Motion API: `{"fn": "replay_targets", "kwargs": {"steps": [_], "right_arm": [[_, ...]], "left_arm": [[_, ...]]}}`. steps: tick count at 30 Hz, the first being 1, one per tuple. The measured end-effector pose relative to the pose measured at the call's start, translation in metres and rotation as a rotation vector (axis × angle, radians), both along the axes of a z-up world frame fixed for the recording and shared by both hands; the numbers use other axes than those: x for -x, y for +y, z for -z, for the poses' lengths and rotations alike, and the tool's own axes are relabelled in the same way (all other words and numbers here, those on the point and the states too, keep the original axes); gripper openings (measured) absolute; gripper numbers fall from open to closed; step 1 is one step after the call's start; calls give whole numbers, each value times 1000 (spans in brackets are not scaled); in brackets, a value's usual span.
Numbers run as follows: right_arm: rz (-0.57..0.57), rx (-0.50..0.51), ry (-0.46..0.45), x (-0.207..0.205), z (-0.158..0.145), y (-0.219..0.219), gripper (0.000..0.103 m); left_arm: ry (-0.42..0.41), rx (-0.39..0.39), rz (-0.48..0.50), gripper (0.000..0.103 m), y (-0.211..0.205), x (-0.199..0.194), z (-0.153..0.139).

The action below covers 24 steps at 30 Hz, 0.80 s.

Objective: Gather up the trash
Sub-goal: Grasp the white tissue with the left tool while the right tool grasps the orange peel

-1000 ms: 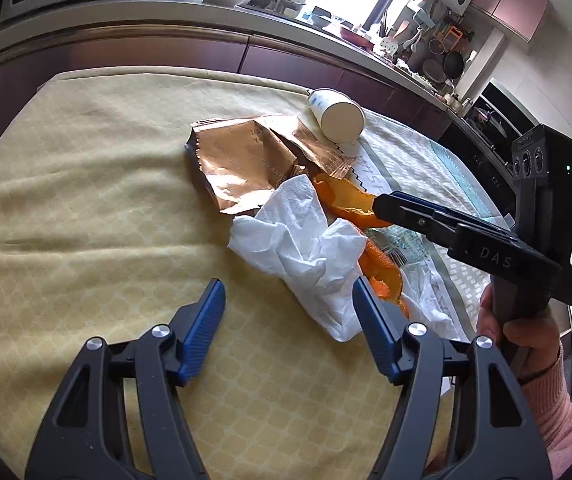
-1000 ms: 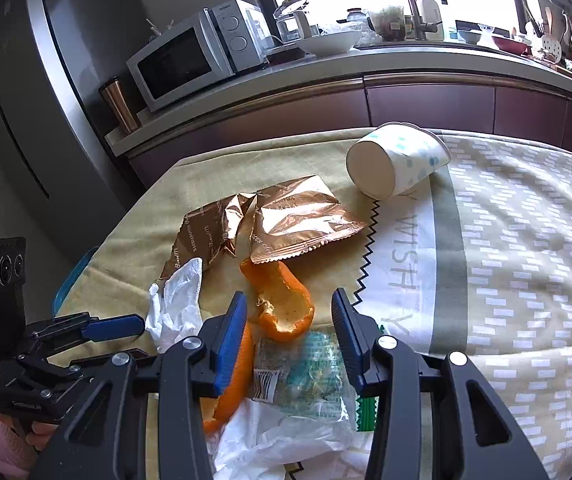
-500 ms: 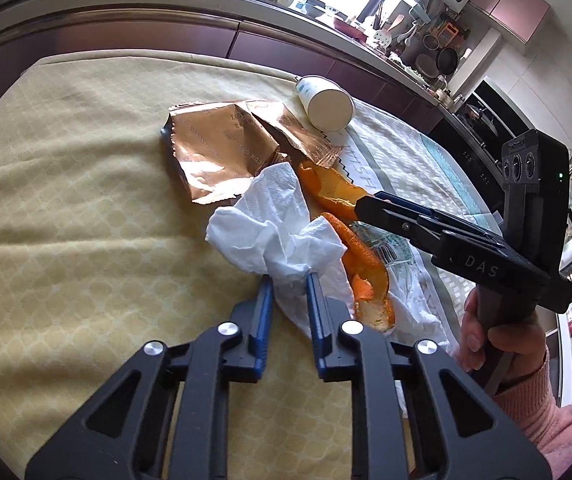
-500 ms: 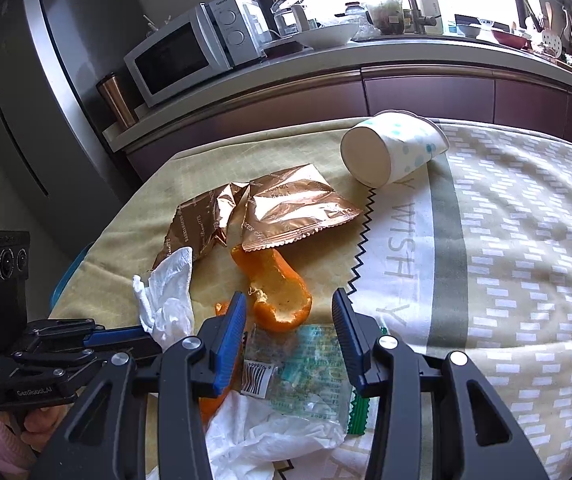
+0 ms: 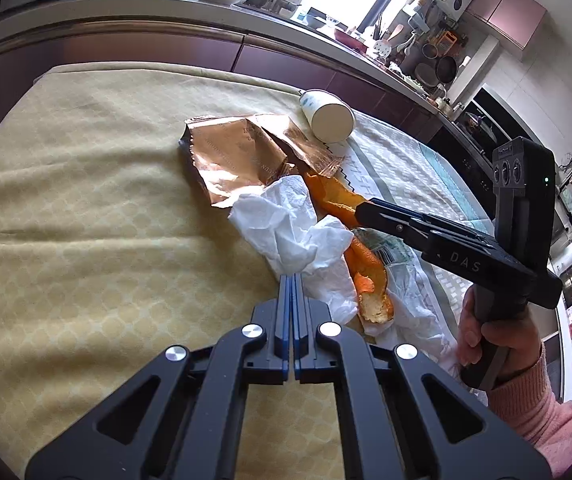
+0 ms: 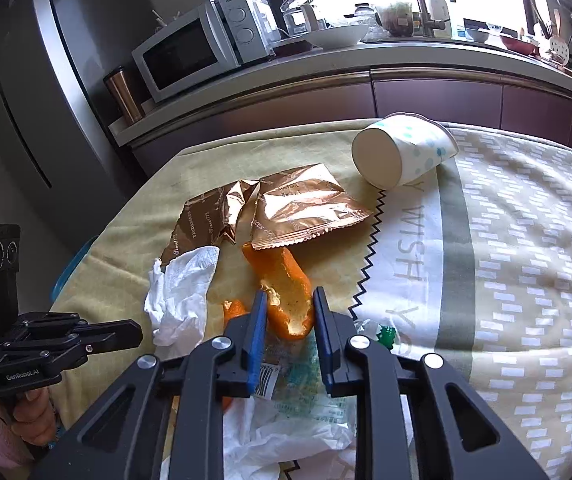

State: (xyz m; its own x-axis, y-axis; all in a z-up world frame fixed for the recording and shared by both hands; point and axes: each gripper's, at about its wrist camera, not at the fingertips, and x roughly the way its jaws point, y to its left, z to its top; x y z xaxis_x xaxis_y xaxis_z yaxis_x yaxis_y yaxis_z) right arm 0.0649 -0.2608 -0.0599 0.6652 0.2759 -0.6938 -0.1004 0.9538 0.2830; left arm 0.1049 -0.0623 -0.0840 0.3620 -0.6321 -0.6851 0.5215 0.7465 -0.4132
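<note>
Left gripper: jaws have just been closing and now stand fully together, their tips at the near edge of the crumpled tissue; whether any of the paper is pinched cannot be confirmed. Right gripper: jaws have just been closing on the orange peel, which sits between the blue pads; they look to touch it at both sides, likely the start of a pinch, the peel not yet lifted.

Beyond the jaws, the rubbish lies bunched in one heap on the yellow tablecloth, which allows both hands to work at once. A printed plastic wrapper lies beneath the right jaws. Two copper foil packets lie flat behind the peel. Farthest out, a paper cup lies tipped on its side, apart from the heap
</note>
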Motion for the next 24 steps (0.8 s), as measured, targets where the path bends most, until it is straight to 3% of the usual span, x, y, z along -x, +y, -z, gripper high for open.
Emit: {"fn": "replay_targets", "kwargs": {"steps": [2, 3, 5, 6, 13, 17, 24], "right_arm": [[0, -2, -7, 2, -2, 0, 18], [-2, -6, -12, 4, -3, 0, 17], [-5, -20, -20, 7, -6, -1, 17], [-8, -25, -25, 8, -7, -1, 17], [-19, -46, -45, 18, -15, -3, 16], [-25, -53, -53, 21, -16, -4, 16], [-37, -64, -61, 22, -17, -1, 16]], "left_arm": [[-8, -6, -3, 8, 1, 1, -1], [-10, -11, 0, 28, 0, 1, -1], [-12, -21, 0, 52, -3, 1, -1], [-19, -27, 5, 53, -7, 1, -1], [-4, -45, 15, 51, -25, -9, 6], [29, -49, 24, 16, -33, -15, 10], [-5, -26, 6, 12, -26, -8, 5]]}}
